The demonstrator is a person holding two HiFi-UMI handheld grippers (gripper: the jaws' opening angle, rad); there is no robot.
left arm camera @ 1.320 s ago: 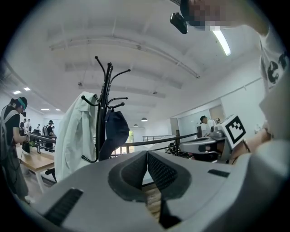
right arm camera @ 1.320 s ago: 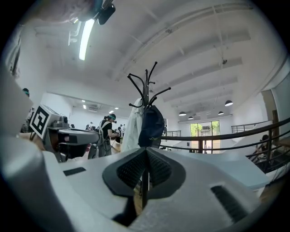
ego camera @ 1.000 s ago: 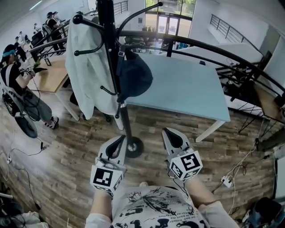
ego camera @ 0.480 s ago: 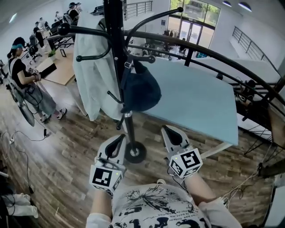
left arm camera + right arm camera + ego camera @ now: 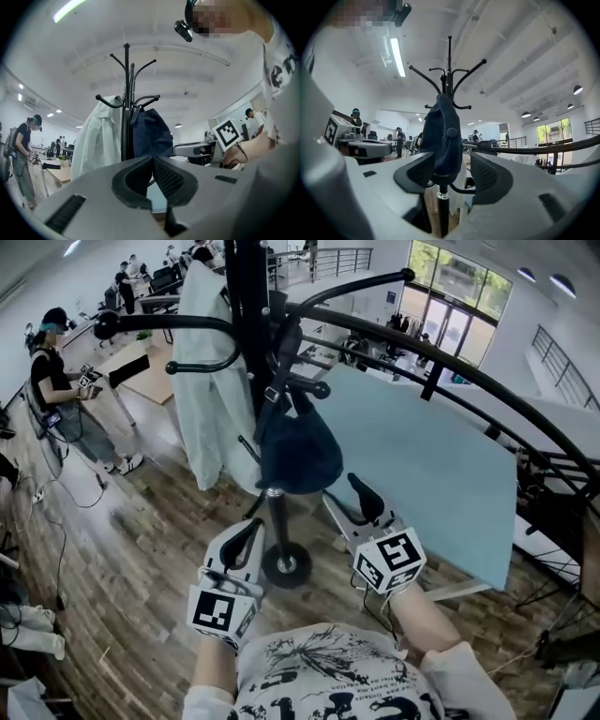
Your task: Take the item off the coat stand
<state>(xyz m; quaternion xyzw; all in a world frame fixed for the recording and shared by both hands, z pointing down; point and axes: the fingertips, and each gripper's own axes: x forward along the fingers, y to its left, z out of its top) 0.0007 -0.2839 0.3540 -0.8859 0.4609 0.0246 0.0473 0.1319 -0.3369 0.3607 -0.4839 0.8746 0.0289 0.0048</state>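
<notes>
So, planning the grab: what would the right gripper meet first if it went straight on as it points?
Probably the bag on the stand: it hangs in line between the fingers of the right gripper, which have just been opening and seem clear of it. Depth is unclear.

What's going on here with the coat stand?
A person stands at the coat stand with a gripper in each hand. The right gripper has just been opening its jaws, aimed at the hanging dark blue bag just ahead, nothing gripped yet. The left gripper is shut and empty. A pale shirt hangs beside the bag.
</notes>
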